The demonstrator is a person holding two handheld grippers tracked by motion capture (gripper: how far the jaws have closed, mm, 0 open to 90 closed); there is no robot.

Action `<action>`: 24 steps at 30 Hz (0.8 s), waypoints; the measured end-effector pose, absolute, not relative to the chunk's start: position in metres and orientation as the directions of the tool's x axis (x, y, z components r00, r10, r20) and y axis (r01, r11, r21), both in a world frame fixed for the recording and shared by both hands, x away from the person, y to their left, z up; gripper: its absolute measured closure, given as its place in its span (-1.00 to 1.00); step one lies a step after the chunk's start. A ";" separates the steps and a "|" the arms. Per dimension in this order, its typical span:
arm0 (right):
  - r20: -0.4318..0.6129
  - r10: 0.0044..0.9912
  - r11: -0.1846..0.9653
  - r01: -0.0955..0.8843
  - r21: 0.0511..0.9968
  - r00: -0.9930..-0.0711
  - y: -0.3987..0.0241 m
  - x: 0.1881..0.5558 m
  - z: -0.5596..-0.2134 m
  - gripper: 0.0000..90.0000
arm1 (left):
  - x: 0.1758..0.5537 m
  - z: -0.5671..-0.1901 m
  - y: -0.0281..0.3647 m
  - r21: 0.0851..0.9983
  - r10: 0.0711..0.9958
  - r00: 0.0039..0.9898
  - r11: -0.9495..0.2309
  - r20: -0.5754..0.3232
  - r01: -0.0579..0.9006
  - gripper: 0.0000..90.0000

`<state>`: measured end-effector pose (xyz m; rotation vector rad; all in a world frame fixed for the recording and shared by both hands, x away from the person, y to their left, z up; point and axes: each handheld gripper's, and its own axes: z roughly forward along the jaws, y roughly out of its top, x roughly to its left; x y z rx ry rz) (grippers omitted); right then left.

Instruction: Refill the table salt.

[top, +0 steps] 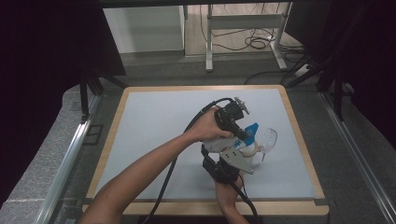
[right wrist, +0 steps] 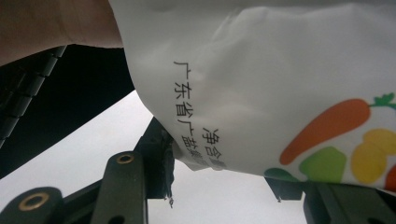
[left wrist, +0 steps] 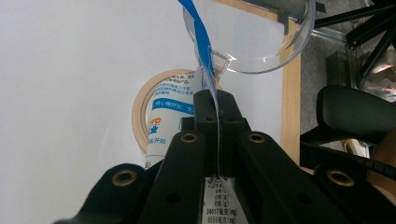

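Observation:
A white bag [top: 252, 132] with a blue edge and printed vegetables hangs between both grippers over the right half of the table. My left gripper [top: 244, 136] comes from above and is shut on the bag's thin blue top edge [left wrist: 201, 42]. From below, my right gripper [top: 241, 152] is shut on the bag's white body [right wrist: 261, 84], one jaw on each side. A clear funnel-shaped vessel [top: 268, 137] stands tilted just right of the bag, its round mouth [left wrist: 261, 42] past the left jaws. A beige tape ring [left wrist: 140, 112] lies on the table under the bag.
The pale grey table top [top: 154, 121] has a wooden rim [top: 112, 140]. Black cables trail from both grippers toward the front edge. A white desk frame [top: 210, 42] and loose cables stand on the floor behind. A black chair part [left wrist: 355, 116] shows beyond the table's edge.

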<state>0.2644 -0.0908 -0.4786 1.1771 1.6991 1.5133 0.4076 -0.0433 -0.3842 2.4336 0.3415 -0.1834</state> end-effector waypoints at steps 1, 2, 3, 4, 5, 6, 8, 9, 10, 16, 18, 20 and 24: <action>0.135 0.883 -0.029 0.236 0.971 -0.449 -0.091 0.264 -0.478 0.13 | 0.408 -0.384 -0.043 0.598 0.194 0.957 -0.749 -0.215 0.286 1.00; 0.134 0.883 -0.028 0.235 0.972 -0.450 -0.091 0.264 -0.478 0.13 | 0.408 -0.384 -0.043 0.597 0.194 0.957 -0.750 -0.214 0.285 1.00; 0.135 0.883 -0.029 0.235 0.972 -0.450 -0.091 0.264 -0.478 0.13 | 0.408 -0.384 -0.043 0.597 0.195 0.957 -0.750 -0.214 0.286 1.00; 0.135 0.883 -0.029 0.235 0.971 -0.450 -0.091 0.264 -0.478 0.13 | 0.408 -0.384 -0.044 0.596 0.195 0.957 -0.750 -0.213 0.286 1.00; 0.138 0.882 -0.032 0.237 0.971 -0.450 -0.091 0.264 -0.478 0.13 | 0.407 -0.383 -0.044 0.597 0.195 0.957 -0.750 -0.214 0.286 1.00; 0.138 0.883 -0.031 0.236 0.971 -0.449 -0.092 0.264 -0.478 0.13 | 0.407 -0.383 -0.044 0.597 0.196 0.957 -0.750 -0.213 0.286 1.00; 0.137 0.882 -0.031 0.235 0.971 -0.450 -0.092 0.264 -0.478 0.13 | 0.407 -0.383 -0.044 0.599 0.198 0.956 -0.746 -0.215 0.289 1.00; 0.135 0.883 -0.030 0.233 0.972 -0.449 -0.092 0.264 -0.478 0.13 | 0.407 -0.383 -0.044 0.600 0.196 0.957 -0.747 -0.212 0.286 1.00; 0.135 0.883 -0.030 0.232 0.972 -0.450 -0.092 0.264 -0.478 0.13 | 0.407 -0.383 -0.044 0.600 0.197 0.957 -0.747 -0.213 0.287 1.00; 0.132 0.882 -0.027 0.232 0.972 -0.452 -0.091 0.264 -0.477 0.13 | 0.406 -0.383 -0.042 0.599 0.196 0.958 -0.748 -0.211 0.285 1.00; 0.134 0.882 -0.028 0.234 0.972 -0.452 -0.091 0.263 -0.477 0.13 | 0.406 -0.383 -0.042 0.598 0.197 0.957 -0.748 -0.213 0.287 1.00; 0.136 0.881 -0.028 0.236 0.971 -0.453 -0.090 0.263 -0.478 0.13 | 0.406 -0.384 -0.042 0.601 0.202 0.955 -0.743 -0.216 0.293 1.00; 0.132 0.880 -0.024 0.235 0.972 -0.455 -0.090 0.263 -0.478 0.13 | 0.406 -0.384 -0.041 0.600 0.200 0.956 -0.745 -0.216 0.291 1.00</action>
